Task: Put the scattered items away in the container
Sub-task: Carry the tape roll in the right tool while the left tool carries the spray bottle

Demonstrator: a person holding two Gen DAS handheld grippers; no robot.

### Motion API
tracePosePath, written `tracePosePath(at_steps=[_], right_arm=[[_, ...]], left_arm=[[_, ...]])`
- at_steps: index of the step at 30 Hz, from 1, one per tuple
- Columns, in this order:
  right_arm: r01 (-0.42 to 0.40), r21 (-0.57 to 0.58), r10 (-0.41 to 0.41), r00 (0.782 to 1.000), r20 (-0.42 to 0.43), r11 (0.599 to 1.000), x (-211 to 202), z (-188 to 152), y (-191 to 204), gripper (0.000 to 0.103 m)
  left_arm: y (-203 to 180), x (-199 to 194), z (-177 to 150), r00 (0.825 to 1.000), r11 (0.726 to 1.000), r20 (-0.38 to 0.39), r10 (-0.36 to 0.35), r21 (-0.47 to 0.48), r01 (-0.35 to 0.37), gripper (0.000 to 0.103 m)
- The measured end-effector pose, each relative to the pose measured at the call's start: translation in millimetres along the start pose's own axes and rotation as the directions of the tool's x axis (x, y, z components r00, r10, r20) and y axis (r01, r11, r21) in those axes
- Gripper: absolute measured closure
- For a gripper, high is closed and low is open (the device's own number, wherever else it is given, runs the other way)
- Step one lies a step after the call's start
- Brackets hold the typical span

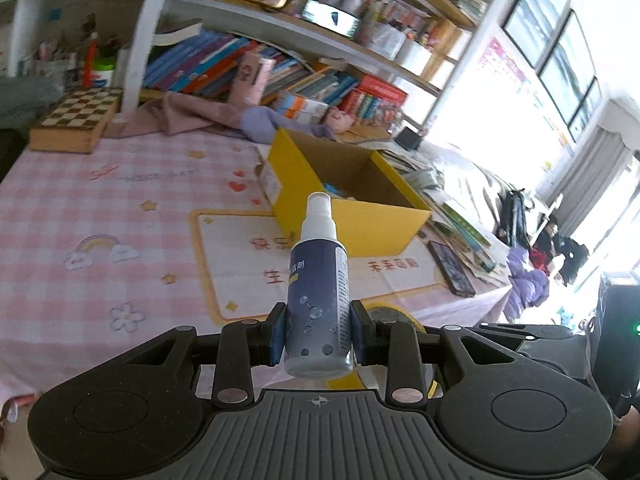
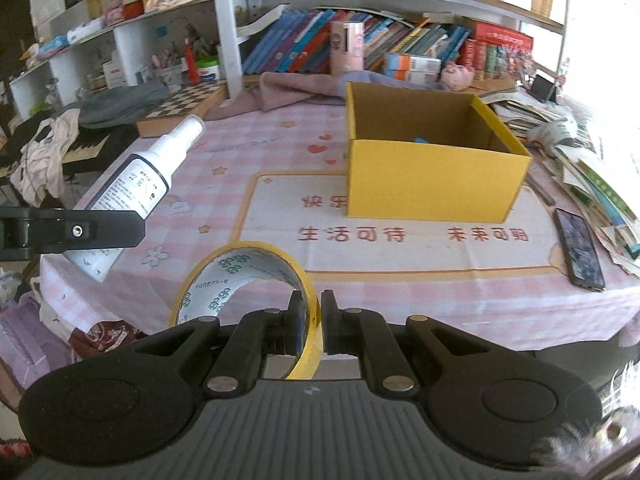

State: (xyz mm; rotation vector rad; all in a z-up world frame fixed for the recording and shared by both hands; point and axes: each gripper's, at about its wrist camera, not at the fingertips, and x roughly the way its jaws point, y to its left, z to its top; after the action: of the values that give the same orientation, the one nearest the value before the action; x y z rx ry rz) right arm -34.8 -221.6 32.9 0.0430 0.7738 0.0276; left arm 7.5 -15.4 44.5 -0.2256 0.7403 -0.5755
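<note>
Both hands are angling their grippers downward toward the yellow box (image 2: 434,178). The left gripper (image 1: 319,334) is clamping a spray bottle (image 1: 320,280) by its lower body, nozzle pointing forward and up. The right gripper (image 2: 314,316) is pinching the wall of a tape roll (image 2: 244,284), seemingly standing on edge, above the table's near edge.

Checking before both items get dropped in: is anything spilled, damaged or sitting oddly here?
Nothing spilled or broken. The spray bottle is capped and gripped by the left tongs; the tape roll is pinched through its wall by the right tongs. The yellow box stands upright and open. Only the paper pile beside it sprawls.
</note>
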Motion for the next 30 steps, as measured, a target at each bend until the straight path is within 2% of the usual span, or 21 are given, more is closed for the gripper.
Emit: tracePosePath(at_steps=[16,25,30], right_arm=[[0.093,0.087,-0.093,0.996,-0.005,0.992,6.2,16.1,-70.4,0.095],[0.131,0.144,-0.126,0.991,-0.040,0.981,16.0,14.2,-92.1,0.095],[0.133,0.153,-0.128,0.991,-0.045,0.979,22.0,16.1,-96.5,0.095]], left_arm=[[-36.4,64.0,30.3,0.995,0.994,-0.045,-0.092,0.054,0.095,0.072],[-49.8,94.4,37.6,0.985,0.986,-0.109,-0.137,0.084,0.146,0.072],[-51.2,103.1,41.3,0.983,0.984,-0.122,-0.139,0.091,0.150,0.072]])
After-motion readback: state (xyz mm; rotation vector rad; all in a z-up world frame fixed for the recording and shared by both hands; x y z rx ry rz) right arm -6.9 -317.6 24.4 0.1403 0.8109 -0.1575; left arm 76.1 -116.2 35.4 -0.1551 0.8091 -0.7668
